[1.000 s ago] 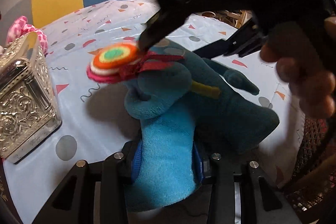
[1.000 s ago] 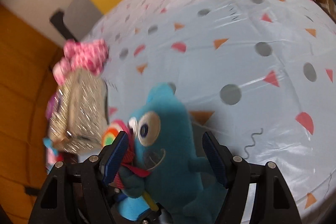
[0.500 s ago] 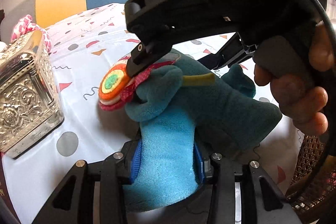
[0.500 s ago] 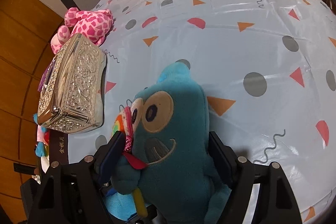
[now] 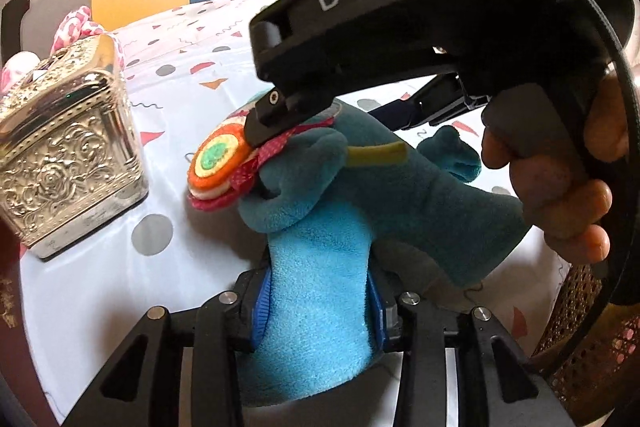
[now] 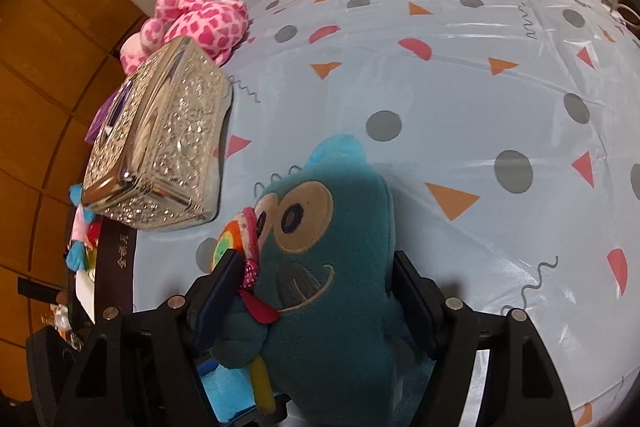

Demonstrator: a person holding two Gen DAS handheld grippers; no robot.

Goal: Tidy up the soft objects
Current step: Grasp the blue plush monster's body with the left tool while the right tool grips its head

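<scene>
The left gripper (image 5: 320,301) is clamped on the light-blue lower part of the teal plush monster (image 5: 392,195), its blue-padded fingers (image 5: 261,303) pressed against both sides of the fabric. The right gripper (image 6: 316,293) has its jaws spread around the same toy at head height; one finger touches the felt lollipop (image 6: 228,239) at the monster's face, and the other lies against the opposite side of the head, though I cannot tell whether it is squeezing. In the left wrist view the right gripper's black body, marked "DAS", arches over the toy, held by the person's hand (image 5: 560,183). The monster sits on the dotted, triangle-patterned surface (image 6: 460,87). Near the monster, on its lollipop side, stands an ornate silver box (image 6: 160,147). Beyond that box, farther from the monster, lies a pink spotted plush (image 6: 200,23).
</scene>
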